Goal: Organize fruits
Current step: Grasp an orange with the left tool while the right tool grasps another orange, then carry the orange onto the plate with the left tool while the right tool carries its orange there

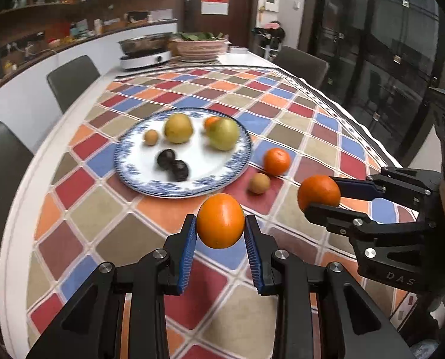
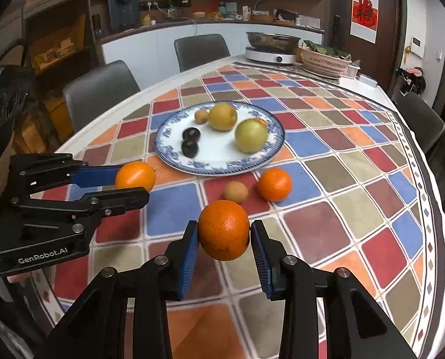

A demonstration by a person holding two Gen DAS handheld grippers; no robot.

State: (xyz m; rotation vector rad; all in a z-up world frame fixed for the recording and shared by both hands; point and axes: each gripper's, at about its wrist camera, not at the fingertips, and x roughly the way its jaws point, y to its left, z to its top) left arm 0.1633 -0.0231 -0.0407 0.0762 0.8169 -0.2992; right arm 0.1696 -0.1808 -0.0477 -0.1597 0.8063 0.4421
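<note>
My left gripper is shut on an orange, held above the checked tablecloth. My right gripper is shut on a second orange, also lifted off the cloth. Each gripper shows in the other's view, beside it. Beyond them lies a blue-rimmed white plate with two yellow-green fruits, two dark plums, a small brown fruit and a partly hidden orange. Between the grippers and the plate, a loose orange and a small brown fruit rest on the cloth.
At the table's far end stand an electric hotpot and a pink basket of greens. Grey chairs line the table's sides. A kitchen counter runs behind, and the table's white edge curves close on the left.
</note>
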